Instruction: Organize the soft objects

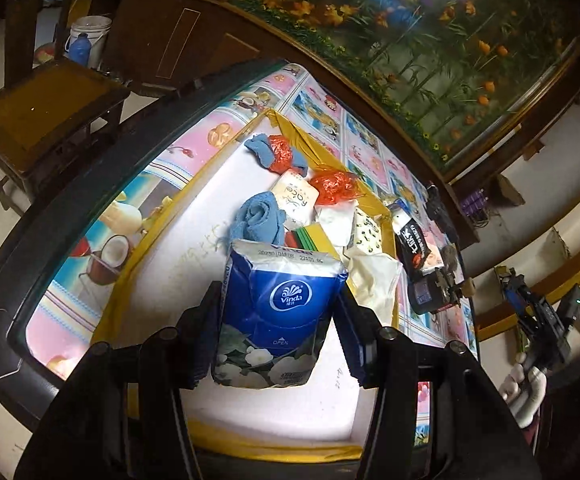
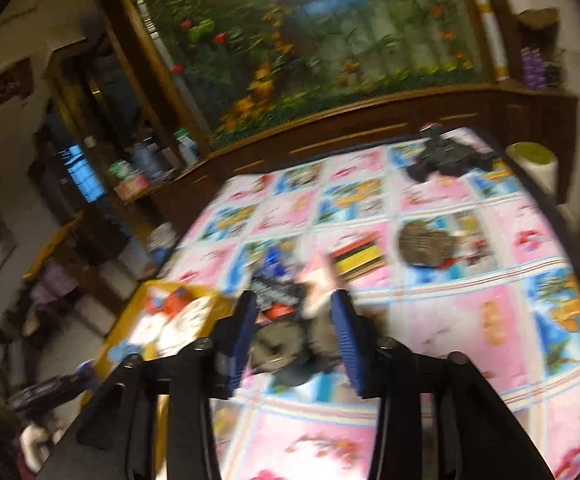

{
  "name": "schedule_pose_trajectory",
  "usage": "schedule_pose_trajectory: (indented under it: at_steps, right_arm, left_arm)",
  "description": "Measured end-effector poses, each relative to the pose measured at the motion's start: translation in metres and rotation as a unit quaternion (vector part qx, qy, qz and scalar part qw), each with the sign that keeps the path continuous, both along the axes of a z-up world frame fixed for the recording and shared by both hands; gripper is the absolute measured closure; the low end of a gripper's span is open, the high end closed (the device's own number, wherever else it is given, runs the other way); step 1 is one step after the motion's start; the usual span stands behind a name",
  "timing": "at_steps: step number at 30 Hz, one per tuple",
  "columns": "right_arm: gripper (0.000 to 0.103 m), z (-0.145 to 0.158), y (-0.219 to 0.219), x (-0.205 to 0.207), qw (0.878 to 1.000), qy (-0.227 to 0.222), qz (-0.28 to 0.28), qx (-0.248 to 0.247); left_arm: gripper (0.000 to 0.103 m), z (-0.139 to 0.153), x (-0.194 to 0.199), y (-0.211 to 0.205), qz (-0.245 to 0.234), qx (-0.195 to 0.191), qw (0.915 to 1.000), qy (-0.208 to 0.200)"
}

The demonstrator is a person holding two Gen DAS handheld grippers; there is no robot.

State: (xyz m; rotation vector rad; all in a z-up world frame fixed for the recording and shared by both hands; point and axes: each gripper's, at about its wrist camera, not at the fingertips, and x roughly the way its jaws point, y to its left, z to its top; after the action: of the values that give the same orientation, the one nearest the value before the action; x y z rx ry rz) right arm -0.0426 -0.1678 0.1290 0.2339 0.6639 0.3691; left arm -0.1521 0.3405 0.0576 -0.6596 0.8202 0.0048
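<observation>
1. Between the blue pads of the left gripper (image 1: 276, 320) sits a blue Vinda tissue pack (image 1: 278, 312), pinched on both sides and held upright over the white floor of the yellow-taped foam box (image 1: 226, 438).

2. Ahead of those tongs, deeper in the box, the soft goods are piling up: a rolled blue towel (image 1: 260, 218) just past the pack, a second blue cloth (image 1: 261, 149) at the far corner, two red plastic bags (image 1: 332, 186), a white Face tissue pack (image 1: 295, 197) and a cream cloth bag (image 1: 372, 280) off to the right of the fingers.

3. Outside the box, to the right of the left tongs, a black snack packet (image 1: 414, 240) lies on the patterned tablecloth (image 1: 194, 148).

4. Over to the right gripper (image 2: 294, 328): its fingers stand apart with nothing pinched, hovering above dark blurred items on the cloth; the view is smeared, so what they are cannot be told.

5. Beyond the right tongs lies a striped yellow-and-red pad (image 2: 358, 258), with a brown mesh-looking lump (image 2: 428, 244) to its right.

6. Judged step: placing the tissue pack into the box, mid-task.

7. Next call, by judgement: lower the pack onto bare floor short of the rolled towel, then let go without tipping it.
</observation>
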Motion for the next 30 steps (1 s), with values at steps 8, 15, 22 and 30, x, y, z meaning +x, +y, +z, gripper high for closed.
schedule_pose_trajectory:
  at_steps: [8, 15, 22, 30]
  right_arm:
    - [0.021, -0.033, -0.052, 0.049, 0.994, 0.066, -0.081, -0.034]
    - [0.021, -0.046, -0.043, 0.147, 0.988, 0.135, -0.078, -0.008]
    - [0.02, -0.073, -0.027, 0.243, 0.983, 0.161, -0.081, -0.036]
    - [0.043, -0.106, -0.012, 0.276, 0.979, 0.196, -0.054, -0.004]
  left_arm:
    - [0.051, 0.001, -0.012, -0.005, -0.014, -0.03, 0.9992, -0.02]
    - [0.051, 0.002, 0.006, -0.025, -0.025, -0.031, 0.999, -0.018]
    - [0.051, -0.013, 0.033, -0.025, -0.027, -0.034, 0.999, 0.012]
    - [0.051, -0.028, 0.045, -0.021, -0.028, -0.046, 0.9981, 0.029]
